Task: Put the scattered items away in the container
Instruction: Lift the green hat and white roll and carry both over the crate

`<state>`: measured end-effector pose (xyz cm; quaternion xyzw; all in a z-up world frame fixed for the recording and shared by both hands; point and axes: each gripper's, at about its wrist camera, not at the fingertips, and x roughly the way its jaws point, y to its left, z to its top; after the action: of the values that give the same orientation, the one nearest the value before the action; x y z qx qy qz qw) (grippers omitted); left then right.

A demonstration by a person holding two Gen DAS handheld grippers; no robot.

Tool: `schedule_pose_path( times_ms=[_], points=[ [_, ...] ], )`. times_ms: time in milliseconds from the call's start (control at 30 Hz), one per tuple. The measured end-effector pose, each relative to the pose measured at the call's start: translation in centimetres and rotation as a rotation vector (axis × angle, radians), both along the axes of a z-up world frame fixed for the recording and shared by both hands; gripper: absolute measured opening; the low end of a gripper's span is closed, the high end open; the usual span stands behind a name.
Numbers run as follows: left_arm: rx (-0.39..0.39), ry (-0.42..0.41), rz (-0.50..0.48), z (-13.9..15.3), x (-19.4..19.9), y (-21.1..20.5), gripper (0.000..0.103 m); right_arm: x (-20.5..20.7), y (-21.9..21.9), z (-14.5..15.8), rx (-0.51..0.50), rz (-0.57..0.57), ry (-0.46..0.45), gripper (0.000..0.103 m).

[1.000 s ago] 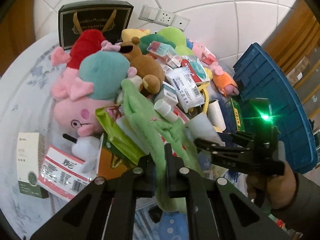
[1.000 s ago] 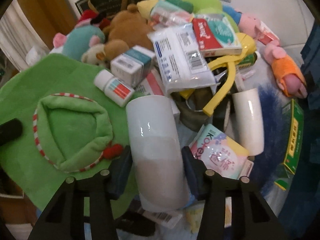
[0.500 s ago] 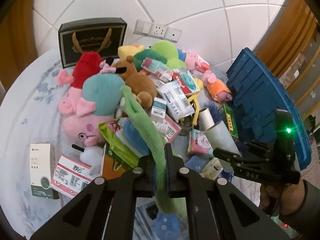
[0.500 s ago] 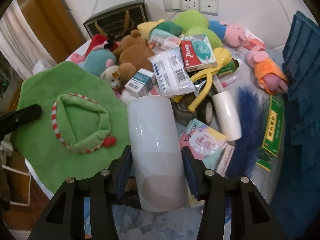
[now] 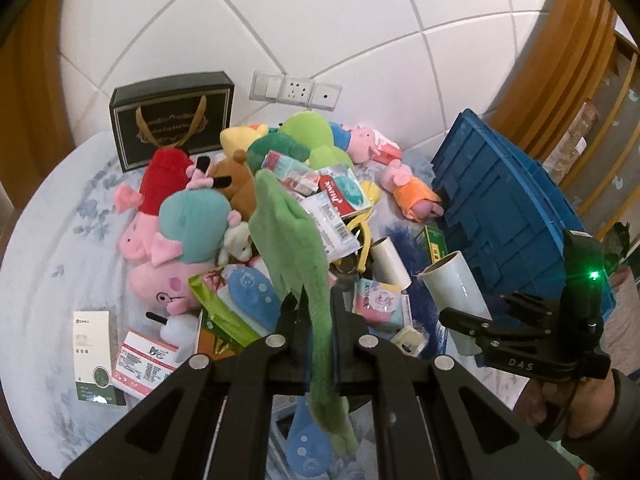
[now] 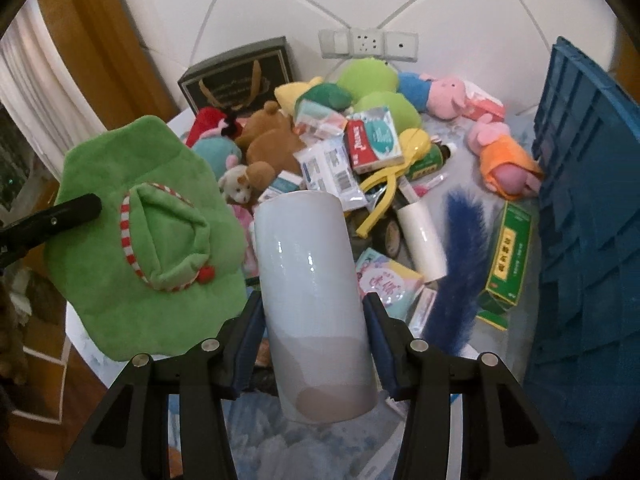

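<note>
I have both tongs loaded above the cluttered desk (image 5: 48, 248), left tongs (image 5: 314, 312) pinching the green plush hat (image 5: 296, 248), right tongs (image 6: 314, 336) clamping the white roll (image 6: 312, 292); next, carry both rightward over the blue crate (image 6: 580, 184) and release.

left hand-held gripper (image 5: 314, 316) clamped, right hand-held gripper (image 6: 314, 316) clamped, both raised
</note>
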<state>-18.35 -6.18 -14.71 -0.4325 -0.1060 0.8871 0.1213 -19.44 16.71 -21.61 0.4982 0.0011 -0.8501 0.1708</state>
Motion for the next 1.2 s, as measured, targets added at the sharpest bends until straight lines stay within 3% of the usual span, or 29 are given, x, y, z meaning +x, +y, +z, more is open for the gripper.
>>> schedule_pose_path(
  times_ms=[800,1200],
  points=[
    [-0.068,0.111,0.05,7.6,5.0,4.1,0.007,5.7,5.9,8.4,-0.061,0.009,0.125,0.048],
    [-0.119,0.148,0.07,10.3,5.6,7.2,0.007,7.4,8.8,13.3,-0.11,0.019,0.22,0.048]
  ],
)
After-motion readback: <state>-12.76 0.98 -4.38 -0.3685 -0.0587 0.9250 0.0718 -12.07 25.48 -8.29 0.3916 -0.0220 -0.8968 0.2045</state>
